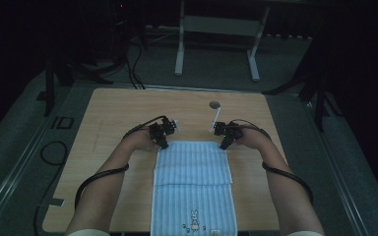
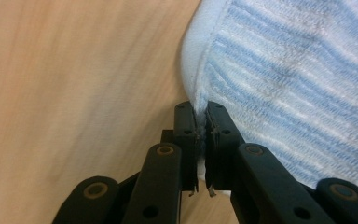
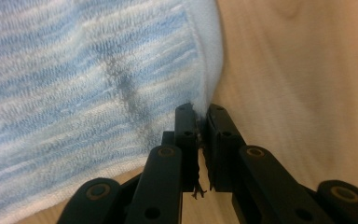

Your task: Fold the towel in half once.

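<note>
A blue-and-white striped towel (image 1: 193, 189) is laid flat on the wooden table (image 1: 113, 113), its near end reaching the table's near edge, where a small rabbit picture (image 1: 194, 220) is seen on the cloth. A crease is seen running across the towel about halfway along.

The far left corner of the towel is pinched by the left gripper (image 1: 162, 142) — in the left gripper view its jaws are closed on the white hem (image 2: 196, 88), with the cloth squeezed thin between the pads. The far right corner is held the same way by the right gripper (image 1: 224, 144); in the right gripper view the white edge (image 3: 209, 60) is clamped between the closed jaws, and a grey smudge (image 3: 126, 93) is seen on the stripes just beside them.

Both corners are held low, at the table surface. Beyond the towel a small dark round spot (image 1: 215, 104) is seen on the tabletop — well apart from the cloth.
</note>
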A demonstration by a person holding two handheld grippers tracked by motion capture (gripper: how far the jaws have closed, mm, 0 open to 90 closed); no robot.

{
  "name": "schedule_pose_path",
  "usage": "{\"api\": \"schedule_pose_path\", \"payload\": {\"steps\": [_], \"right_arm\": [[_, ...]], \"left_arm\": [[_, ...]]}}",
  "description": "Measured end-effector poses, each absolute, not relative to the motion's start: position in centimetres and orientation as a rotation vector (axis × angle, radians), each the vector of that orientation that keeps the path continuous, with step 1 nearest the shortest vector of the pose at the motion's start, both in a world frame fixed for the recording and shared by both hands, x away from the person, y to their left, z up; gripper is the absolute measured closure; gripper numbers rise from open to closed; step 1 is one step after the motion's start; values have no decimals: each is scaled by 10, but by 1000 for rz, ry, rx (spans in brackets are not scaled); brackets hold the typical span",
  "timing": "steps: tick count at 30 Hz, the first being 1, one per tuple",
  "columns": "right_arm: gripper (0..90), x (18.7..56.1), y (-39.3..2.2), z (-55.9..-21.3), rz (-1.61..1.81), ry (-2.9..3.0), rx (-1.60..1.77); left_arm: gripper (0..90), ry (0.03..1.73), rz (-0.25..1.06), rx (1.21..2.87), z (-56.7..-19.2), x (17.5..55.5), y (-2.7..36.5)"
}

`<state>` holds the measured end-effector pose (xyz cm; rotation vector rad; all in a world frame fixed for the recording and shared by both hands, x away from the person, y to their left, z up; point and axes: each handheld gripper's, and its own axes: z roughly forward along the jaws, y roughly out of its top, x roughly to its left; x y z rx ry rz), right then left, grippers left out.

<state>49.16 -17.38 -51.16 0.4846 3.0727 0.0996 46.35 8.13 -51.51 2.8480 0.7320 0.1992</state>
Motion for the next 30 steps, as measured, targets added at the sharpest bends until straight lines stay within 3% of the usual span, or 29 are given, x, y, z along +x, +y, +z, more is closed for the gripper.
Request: {"api": "schedule_pose_path", "payload": {"steps": [4, 5, 7, 15, 21, 30], "right_arm": [[844, 496, -177, -503, 124, 3010, 524], [845, 500, -179, -490, 164, 2956, 546], [845, 504, -179, -480, 176, 2923, 548], [844, 517, -176, -447, 166, 2839, 546], [844, 533, -166, -385, 165, 2705, 537], [843, 539, -166, -331, 227, 2562, 564]], "left_arm": [[853, 798, 260, 2787, -504, 471, 87], [853, 815, 359, 2751, -491, 476, 89], [852, 808, 415, 2736, -480, 479, 88], [851, 797, 495, 2742, -446, 492, 84], [851, 779, 744, 2712, -386, 502, 83], [849, 800, 882, 2580, -343, 502, 89]]}}
